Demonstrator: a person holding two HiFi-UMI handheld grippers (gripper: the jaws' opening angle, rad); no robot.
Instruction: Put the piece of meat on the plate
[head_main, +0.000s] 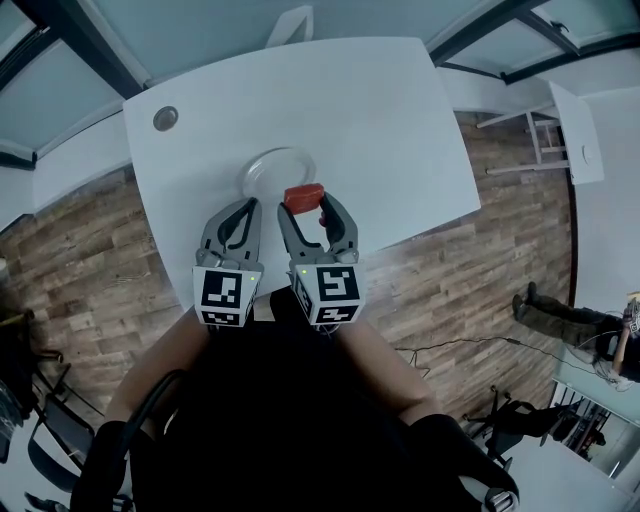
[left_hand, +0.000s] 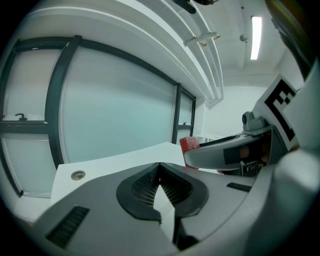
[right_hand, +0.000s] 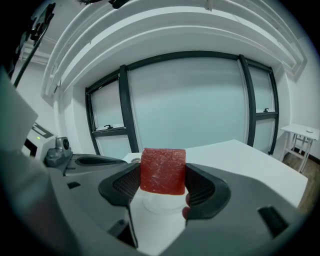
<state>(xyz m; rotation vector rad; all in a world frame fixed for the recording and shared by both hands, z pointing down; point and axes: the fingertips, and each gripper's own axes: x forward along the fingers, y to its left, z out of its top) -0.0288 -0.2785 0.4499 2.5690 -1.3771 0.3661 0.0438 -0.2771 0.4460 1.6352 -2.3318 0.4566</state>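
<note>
A red block of meat (right_hand: 162, 170) sits clamped between the jaws of my right gripper (right_hand: 162, 187), held up above the white table. In the head view the meat (head_main: 303, 196) hangs just past the near right rim of a clear round plate (head_main: 262, 170). The same plate (right_hand: 159, 202) shows below the meat in the right gripper view. My left gripper (head_main: 240, 208) hovers beside the right one with its jaws closed and nothing between them (left_hand: 160, 167). The meat (left_hand: 189, 144) shows past the right gripper's finger in the left gripper view.
The white table (head_main: 380, 120) has a round grommet hole (head_main: 165, 118) at its far left corner. Wood floor lies on both sides. A small white side table (head_main: 570, 130) stands at the right. A glass wall runs behind the table.
</note>
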